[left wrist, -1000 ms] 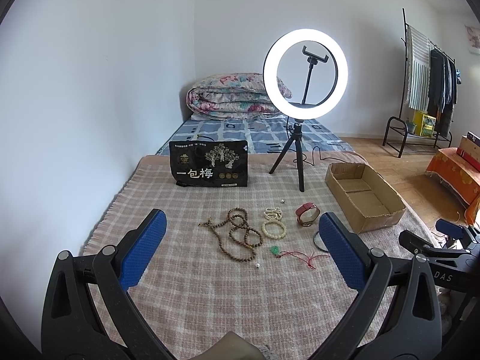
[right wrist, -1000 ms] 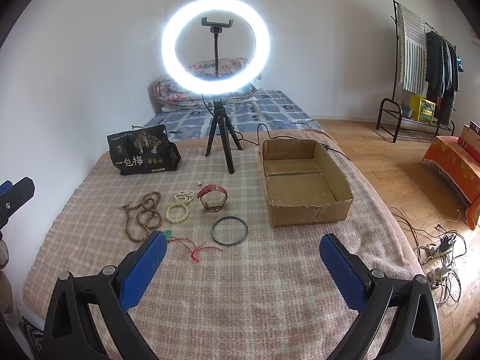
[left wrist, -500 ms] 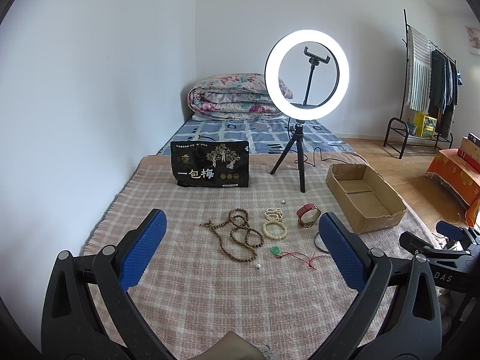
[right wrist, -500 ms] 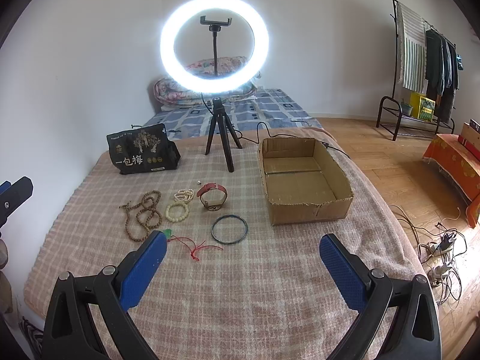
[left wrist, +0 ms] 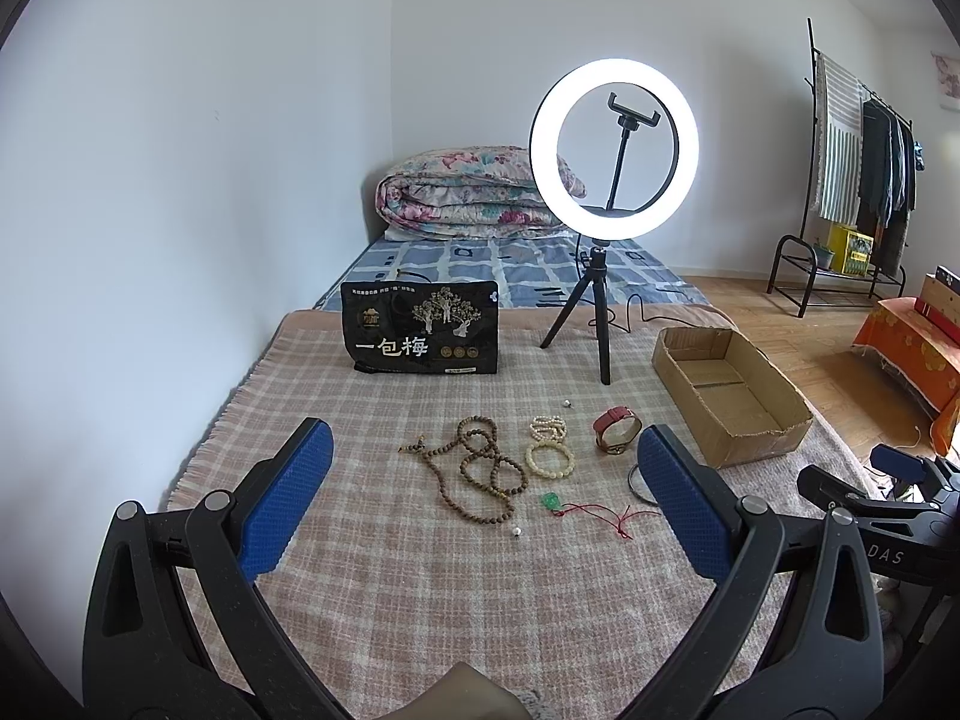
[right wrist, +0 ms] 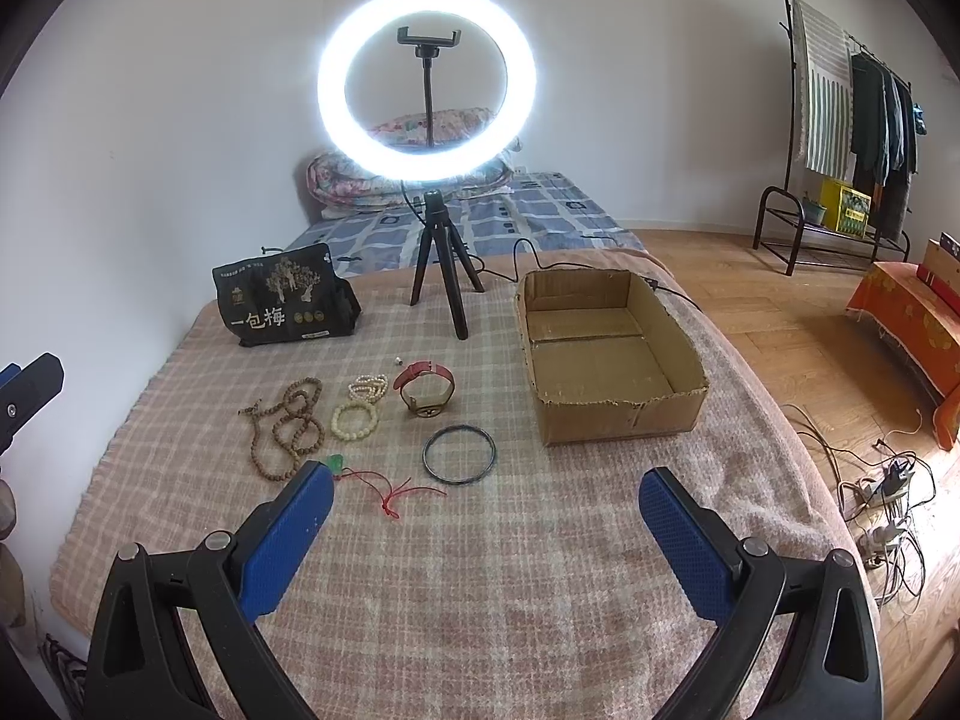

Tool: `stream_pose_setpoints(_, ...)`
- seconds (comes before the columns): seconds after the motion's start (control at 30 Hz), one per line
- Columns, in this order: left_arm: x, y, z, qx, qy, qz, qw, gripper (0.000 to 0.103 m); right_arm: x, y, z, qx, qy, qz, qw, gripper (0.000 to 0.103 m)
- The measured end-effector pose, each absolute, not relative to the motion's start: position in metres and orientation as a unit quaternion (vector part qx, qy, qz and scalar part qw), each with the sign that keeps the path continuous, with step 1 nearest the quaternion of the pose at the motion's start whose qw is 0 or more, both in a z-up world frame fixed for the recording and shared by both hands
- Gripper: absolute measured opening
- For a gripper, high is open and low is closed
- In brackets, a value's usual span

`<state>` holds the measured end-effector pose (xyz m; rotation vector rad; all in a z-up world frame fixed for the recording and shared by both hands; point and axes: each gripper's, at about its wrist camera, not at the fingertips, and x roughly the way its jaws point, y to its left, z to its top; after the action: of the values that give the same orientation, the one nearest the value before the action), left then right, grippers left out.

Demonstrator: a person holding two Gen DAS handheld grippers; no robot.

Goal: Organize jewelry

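Jewelry lies on a checked blanket (right wrist: 480,570): a brown bead necklace (left wrist: 480,471) (right wrist: 288,426), a cream bead bracelet (left wrist: 550,459) (right wrist: 354,420), a smaller pearl bracelet (left wrist: 547,427) (right wrist: 367,387), a red-strap watch (left wrist: 615,429) (right wrist: 425,390), a dark bangle (right wrist: 459,462), and a green pendant on red cord (left wrist: 552,502) (right wrist: 336,462). An open cardboard box (left wrist: 729,393) (right wrist: 606,360) stands to their right. My left gripper (left wrist: 483,492) and right gripper (right wrist: 483,528) are both open and empty, held above the blanket short of the jewelry.
A lit ring light on a tripod (left wrist: 606,312) (right wrist: 441,264) stands behind the jewelry. A black snack bag (left wrist: 420,336) (right wrist: 282,303) stands at the back left. A folded quilt (left wrist: 468,192) lies by the wall. A clothes rack (right wrist: 840,138) and floor cables (right wrist: 882,492) are at right.
Both views have shifted very slightly. The jewelry and box have not moved, and both grippers stay open.
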<state>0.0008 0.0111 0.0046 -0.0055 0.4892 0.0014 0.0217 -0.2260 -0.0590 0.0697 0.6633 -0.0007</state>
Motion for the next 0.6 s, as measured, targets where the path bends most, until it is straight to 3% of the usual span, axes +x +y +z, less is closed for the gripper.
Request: stream_pose_setpoints(0.6,0.0040,0.0131,-0.0010,-0.001,0.249,0.005,0.969,0.103,0.0258,-0.2265,-0.0606,0.039,0.336,0.000,0.941,0.103)
